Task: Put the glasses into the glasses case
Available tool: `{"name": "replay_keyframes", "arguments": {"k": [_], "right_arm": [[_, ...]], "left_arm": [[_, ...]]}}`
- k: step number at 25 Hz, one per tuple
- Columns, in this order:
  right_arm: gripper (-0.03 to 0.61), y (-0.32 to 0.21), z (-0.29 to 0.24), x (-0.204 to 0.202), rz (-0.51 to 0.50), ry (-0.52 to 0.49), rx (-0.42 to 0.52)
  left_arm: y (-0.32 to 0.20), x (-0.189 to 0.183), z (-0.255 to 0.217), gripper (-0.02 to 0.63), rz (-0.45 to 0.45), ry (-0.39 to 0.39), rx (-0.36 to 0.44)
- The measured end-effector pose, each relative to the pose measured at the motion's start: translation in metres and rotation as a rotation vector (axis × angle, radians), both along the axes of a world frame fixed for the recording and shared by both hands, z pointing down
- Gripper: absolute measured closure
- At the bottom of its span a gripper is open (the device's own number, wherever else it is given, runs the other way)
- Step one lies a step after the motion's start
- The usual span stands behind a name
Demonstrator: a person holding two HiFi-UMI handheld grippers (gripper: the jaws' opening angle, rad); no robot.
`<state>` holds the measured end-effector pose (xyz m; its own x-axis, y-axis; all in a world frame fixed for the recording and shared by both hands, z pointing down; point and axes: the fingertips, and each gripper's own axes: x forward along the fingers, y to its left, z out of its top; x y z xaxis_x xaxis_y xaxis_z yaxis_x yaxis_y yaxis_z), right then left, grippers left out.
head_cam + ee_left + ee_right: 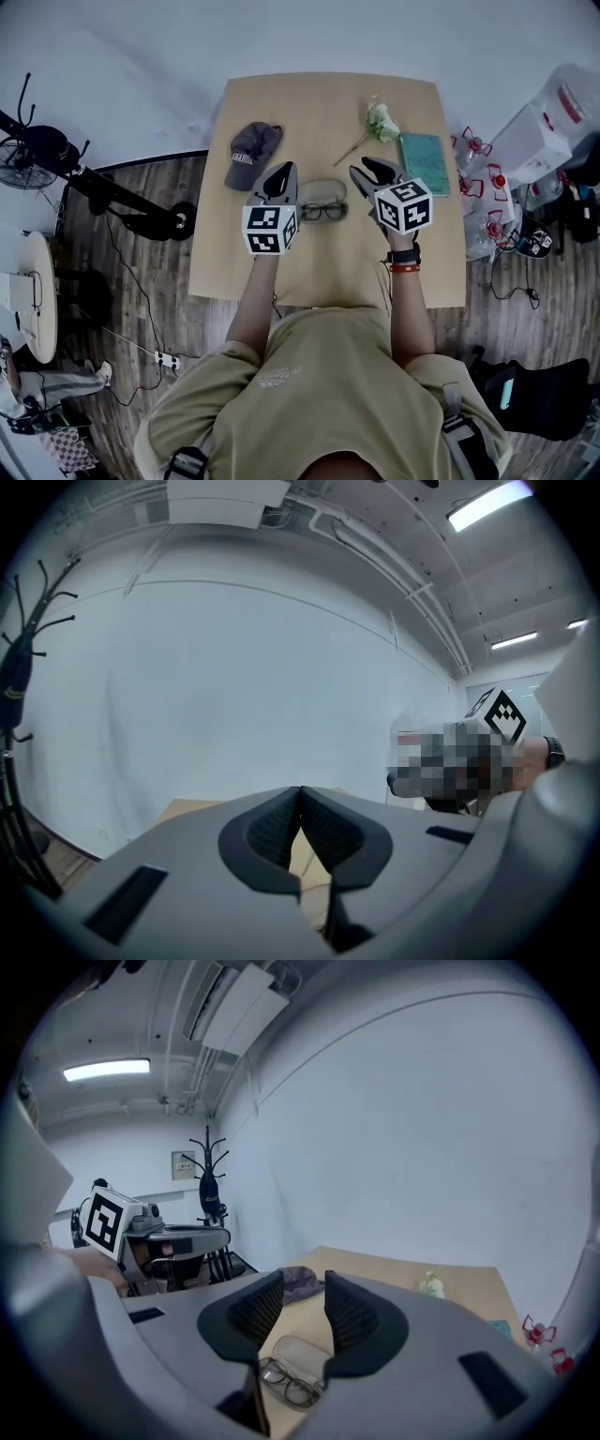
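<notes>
Dark-framed glasses point(323, 212) lie on the tan table point(309, 103), just in front of a pale oval glasses case point(323, 191). Both grippers hover above the table on either side of them. My left gripper point(284, 172) is left of the case, and in the left gripper view point(300, 794) its pads meet with nothing between them. My right gripper point(367, 169) is to the right. Its jaws point(305, 1288) stand apart and empty, with the glasses point(286, 1382) and case point(300, 1351) showing on the table below the gap.
A grey cap point(251, 153) lies at the table's left. A small white flower sprig point(382, 122) and a green book point(425, 164) are at the right. A fan on a stand point(37, 150) is on the floor left; bags and bins point(534, 150) are at the right.
</notes>
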<state>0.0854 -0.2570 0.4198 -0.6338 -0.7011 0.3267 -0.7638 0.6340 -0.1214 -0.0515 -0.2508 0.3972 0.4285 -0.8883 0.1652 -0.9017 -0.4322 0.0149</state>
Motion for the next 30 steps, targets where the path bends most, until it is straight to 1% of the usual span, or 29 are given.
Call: {"name": "replay_keyframes", "arguments": {"k": [11, 16, 21, 25, 30], "right_arm": [[0.434, 0.001, -0.028, 0.026, 0.203, -0.046, 0.126], [0.477, 0.007, -0.039, 0.04, 0.286, -0.06, 0.181], [0.515, 0.011, -0.045, 0.057, 0.367, -0.052, 0.214], [0.563, 0.014, -0.046, 0.07, 0.428, -0.076, 0.225], [0.567, 0.013, -0.043, 0.075, 0.451, -0.071, 0.228]], "left_arm": [[0.007, 0.012, -0.016, 0.592, 0.007, 0.007, 0.036], [0.013, 0.015, -0.019, 0.592, 0.011, 0.01, 0.049], [0.016, 0.017, -0.021, 0.592, 0.002, 0.024, 0.054], [0.017, 0.012, -0.022, 0.592, -0.005, 0.029, 0.059], [0.015, 0.009, -0.018, 0.592, -0.011, 0.026, 0.056]]}}
